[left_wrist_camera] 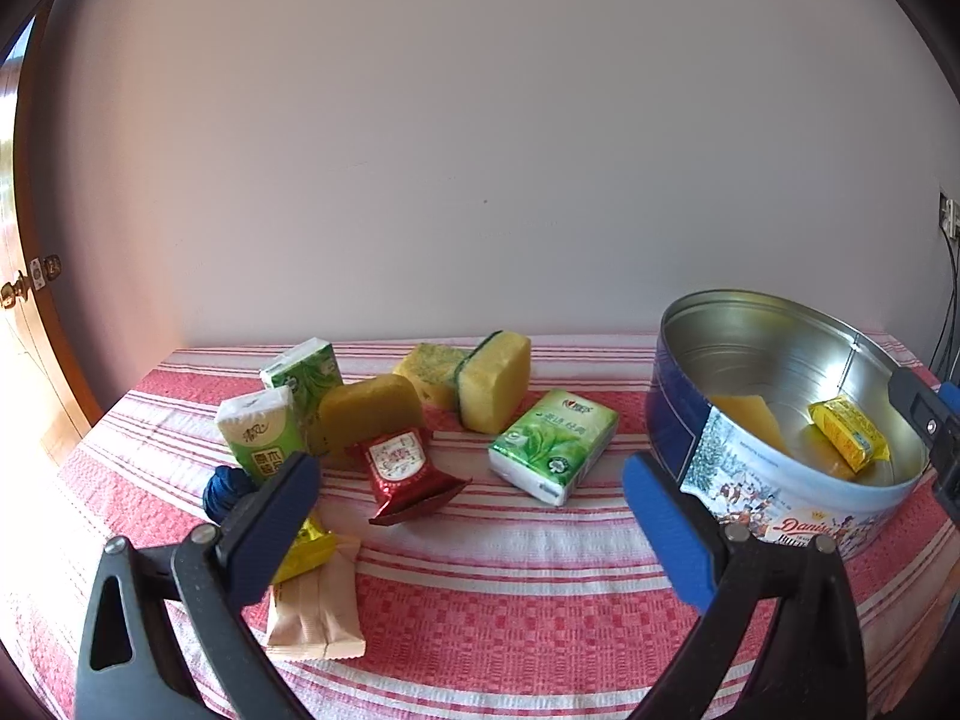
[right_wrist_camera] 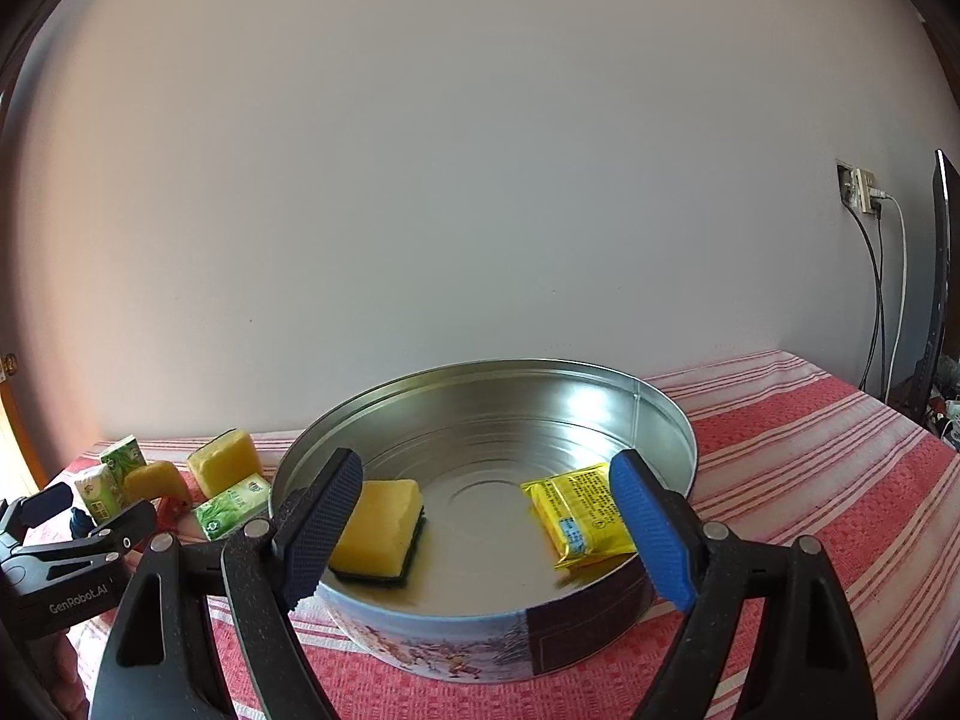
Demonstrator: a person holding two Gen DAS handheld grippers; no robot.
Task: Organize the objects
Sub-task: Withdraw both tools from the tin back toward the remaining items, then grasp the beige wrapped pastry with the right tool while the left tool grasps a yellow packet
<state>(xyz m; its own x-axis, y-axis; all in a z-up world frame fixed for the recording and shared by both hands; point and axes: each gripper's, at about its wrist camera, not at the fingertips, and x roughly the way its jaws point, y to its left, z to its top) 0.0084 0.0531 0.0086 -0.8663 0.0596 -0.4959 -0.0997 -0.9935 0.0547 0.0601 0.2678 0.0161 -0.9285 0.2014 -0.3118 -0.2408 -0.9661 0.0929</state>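
A round blue cookie tin point(left_wrist_camera: 690, 420) stands on the right of the table; it also shows in the right wrist view point(right_wrist_camera: 660, 420). Inside lie a yellow sponge point(right_wrist_camera: 378, 522) and a yellow packet point(right_wrist_camera: 579, 510). My right gripper point(right_wrist_camera: 486, 516) is open and empty above the tin's near rim. My left gripper point(left_wrist_camera: 471, 510) is open and empty above the cloth. Ahead of it lie a red packet point(left_wrist_camera: 402, 468), a green tissue pack point(left_wrist_camera: 552, 444), a beige packet point(left_wrist_camera: 318, 606), yellow sponges point(left_wrist_camera: 495, 381) and two more tissue packs point(left_wrist_camera: 261, 426).
The table has a red and white striped cloth point(left_wrist_camera: 510, 600) and stands against a plain wall. A small blue object point(left_wrist_camera: 225, 489) and a yellow wrapper point(left_wrist_camera: 309, 543) lie by my left finger. Cables and a socket point(right_wrist_camera: 864, 192) are at the right. A door point(left_wrist_camera: 24, 300) is at the left.
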